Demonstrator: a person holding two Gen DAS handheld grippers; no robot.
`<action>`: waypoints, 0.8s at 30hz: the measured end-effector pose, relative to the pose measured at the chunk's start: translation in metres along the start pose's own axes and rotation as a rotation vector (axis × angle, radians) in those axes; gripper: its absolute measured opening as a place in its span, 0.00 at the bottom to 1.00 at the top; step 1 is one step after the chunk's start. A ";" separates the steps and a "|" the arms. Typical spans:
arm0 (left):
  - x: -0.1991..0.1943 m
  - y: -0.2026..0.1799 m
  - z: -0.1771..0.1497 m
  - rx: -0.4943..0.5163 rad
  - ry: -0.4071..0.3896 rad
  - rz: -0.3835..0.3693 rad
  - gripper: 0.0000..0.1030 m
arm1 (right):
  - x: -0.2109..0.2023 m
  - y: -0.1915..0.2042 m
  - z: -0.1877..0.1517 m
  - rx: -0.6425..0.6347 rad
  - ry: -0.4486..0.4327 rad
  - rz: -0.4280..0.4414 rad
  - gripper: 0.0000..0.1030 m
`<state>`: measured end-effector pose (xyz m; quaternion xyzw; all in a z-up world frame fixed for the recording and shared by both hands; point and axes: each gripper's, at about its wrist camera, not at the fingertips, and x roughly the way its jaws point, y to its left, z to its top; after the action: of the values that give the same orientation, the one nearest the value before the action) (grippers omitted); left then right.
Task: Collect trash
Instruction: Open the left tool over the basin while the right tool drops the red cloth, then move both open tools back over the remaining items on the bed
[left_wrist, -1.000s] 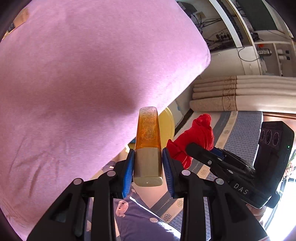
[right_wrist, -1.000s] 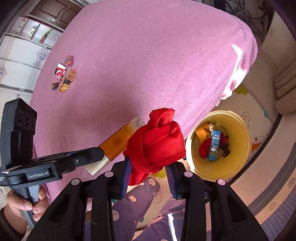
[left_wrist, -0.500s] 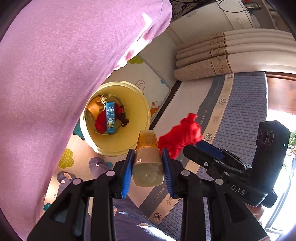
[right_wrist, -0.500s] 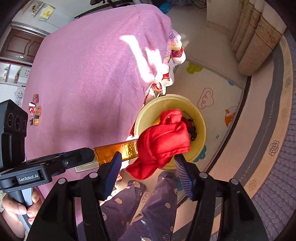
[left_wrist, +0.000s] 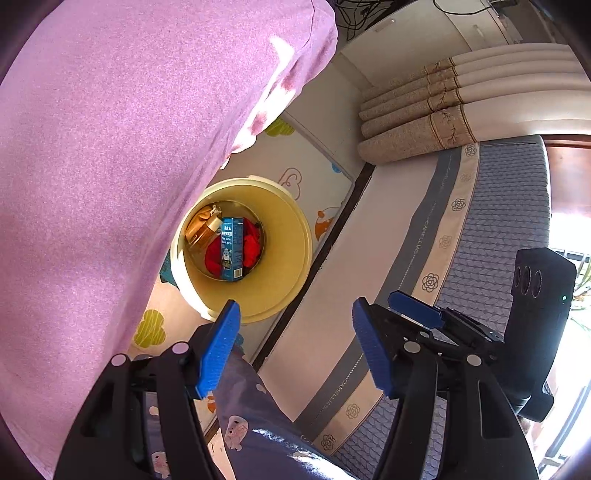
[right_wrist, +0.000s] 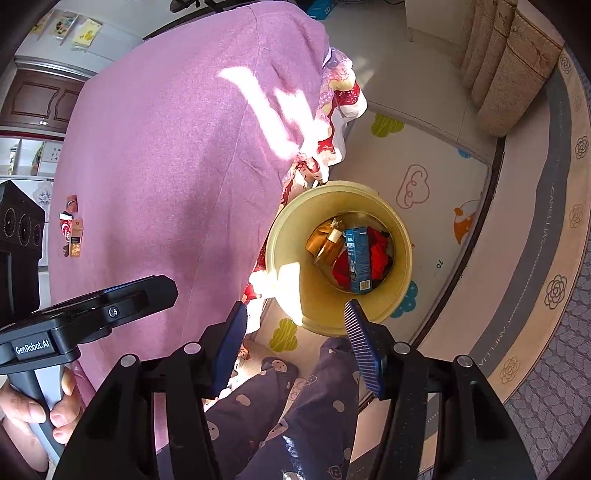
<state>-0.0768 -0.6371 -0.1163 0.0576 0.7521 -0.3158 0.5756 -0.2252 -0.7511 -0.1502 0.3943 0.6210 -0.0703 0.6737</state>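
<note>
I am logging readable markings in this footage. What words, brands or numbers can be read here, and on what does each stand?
"GenRobot.AI": on the left gripper body, in the right wrist view.
"CAMELLIAS": along the grey border of the rug.
"70": on the play mat beside the yellow bin.
Print on the blue carton in the bin: too small to read.
Labels on packets on the purple cloth: too small to read.
</note>
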 end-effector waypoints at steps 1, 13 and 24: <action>-0.001 0.002 0.000 -0.007 -0.003 -0.002 0.61 | 0.001 0.003 0.001 -0.006 0.002 -0.001 0.53; -0.043 0.052 -0.024 -0.125 -0.089 -0.022 0.64 | 0.007 0.069 0.007 -0.135 0.020 -0.004 0.53; -0.131 0.188 -0.075 -0.349 -0.245 -0.021 0.66 | 0.049 0.223 -0.005 -0.363 0.065 0.029 0.53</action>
<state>-0.0109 -0.4112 -0.0642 -0.0896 0.7202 -0.1915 0.6608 -0.0881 -0.5771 -0.0944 0.2771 0.6394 0.0653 0.7142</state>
